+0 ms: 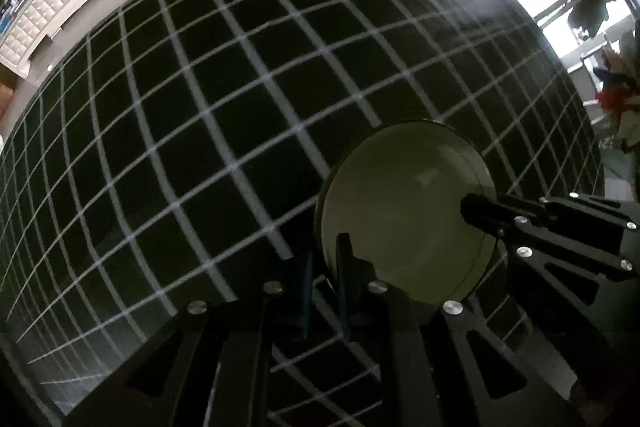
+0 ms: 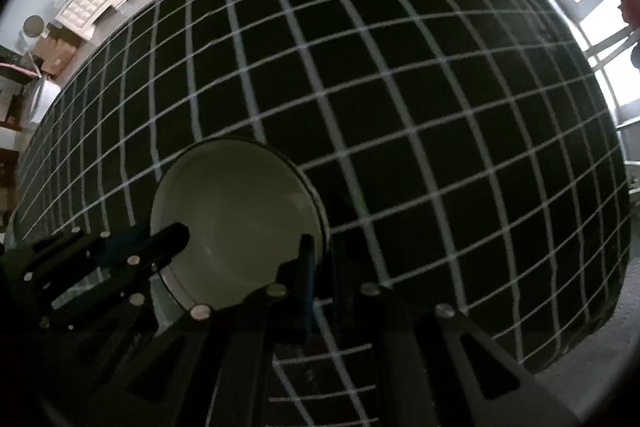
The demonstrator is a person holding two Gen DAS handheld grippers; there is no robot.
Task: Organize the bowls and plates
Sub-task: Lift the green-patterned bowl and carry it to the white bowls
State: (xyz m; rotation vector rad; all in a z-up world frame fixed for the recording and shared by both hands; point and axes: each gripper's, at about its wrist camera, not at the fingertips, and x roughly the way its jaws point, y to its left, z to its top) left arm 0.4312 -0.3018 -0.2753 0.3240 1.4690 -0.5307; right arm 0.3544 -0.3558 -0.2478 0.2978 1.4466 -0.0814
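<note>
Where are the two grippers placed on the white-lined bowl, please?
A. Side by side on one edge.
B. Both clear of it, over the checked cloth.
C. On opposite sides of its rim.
C: the jaws of the left gripper close over one side of the rim of the bowl, and those of the right gripper close over the opposite side.
</note>
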